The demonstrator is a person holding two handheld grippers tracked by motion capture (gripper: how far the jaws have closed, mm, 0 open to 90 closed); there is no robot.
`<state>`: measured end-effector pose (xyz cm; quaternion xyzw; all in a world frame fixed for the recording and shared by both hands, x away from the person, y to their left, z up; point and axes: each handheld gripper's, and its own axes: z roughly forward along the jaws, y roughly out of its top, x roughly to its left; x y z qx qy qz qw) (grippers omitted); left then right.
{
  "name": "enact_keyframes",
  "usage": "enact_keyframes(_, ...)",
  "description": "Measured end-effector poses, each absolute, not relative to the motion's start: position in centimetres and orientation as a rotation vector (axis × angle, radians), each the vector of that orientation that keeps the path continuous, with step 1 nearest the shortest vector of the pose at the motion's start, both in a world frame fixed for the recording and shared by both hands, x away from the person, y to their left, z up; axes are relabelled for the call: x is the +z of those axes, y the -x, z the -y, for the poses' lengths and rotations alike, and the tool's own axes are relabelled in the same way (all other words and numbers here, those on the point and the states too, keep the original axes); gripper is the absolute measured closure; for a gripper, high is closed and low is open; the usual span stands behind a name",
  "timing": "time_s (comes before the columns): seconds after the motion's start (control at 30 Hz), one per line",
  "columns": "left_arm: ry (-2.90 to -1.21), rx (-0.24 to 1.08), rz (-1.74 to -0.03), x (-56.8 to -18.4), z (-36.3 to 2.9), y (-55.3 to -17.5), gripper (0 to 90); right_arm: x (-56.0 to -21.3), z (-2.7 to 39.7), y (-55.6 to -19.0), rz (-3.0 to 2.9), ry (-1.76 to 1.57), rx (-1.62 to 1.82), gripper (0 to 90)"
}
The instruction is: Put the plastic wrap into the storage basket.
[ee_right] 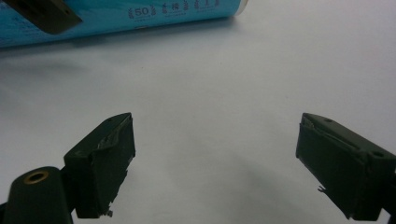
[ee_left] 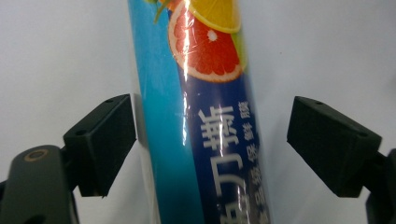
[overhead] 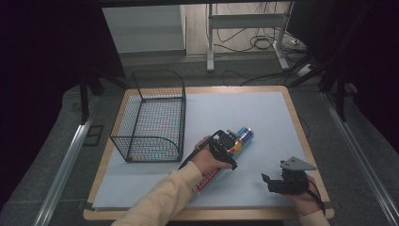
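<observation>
A long tube (overhead: 245, 135) with a blue label and citrus fruit pictures lies on its side on the white sheet, running from the centre toward the front. My left gripper (overhead: 230, 144) is held down over its middle. In the left gripper view the tube (ee_left: 205, 93) runs up between the two black jaws of the left gripper (ee_left: 211, 144). The left pad stands at the tube's edge and a gap shows on the right side. My right gripper (overhead: 269, 183) rests at the front right and stands open (ee_right: 215, 158) over bare sheet. The tube (ee_right: 116, 16) lies beyond it.
A black wire basket (overhead: 181, 117) stands at the left of the white sheet (overhead: 263, 108), close to the tube's left. The wooden table edge (overhead: 301, 136) borders the sheet at the right. Table legs and cables lie on the floor behind.
</observation>
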<state>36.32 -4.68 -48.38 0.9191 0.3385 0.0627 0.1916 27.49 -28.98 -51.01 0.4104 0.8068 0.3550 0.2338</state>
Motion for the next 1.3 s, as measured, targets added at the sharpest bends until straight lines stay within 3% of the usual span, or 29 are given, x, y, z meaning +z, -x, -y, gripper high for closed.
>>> enact_keyframes(0.37,-2.630,0.167,-1.017,-49.6,5.1,-37.4,21.5,-51.0,29.0,-27.5,-2.219,-1.125,0.971,11.9)
enact_keyframes(0.57,-2.633,0.110,-1.043,-49.9,5.2,-37.7,29.5,-51.0,28.9,-27.5,-2.219,-1.121,0.972,11.9)
enact_keyframes(1.3,-2.665,0.059,-0.953,-47.1,4.2,-37.6,31.4,-50.9,29.0,-27.5,-2.213,-1.120,0.976,12.1)
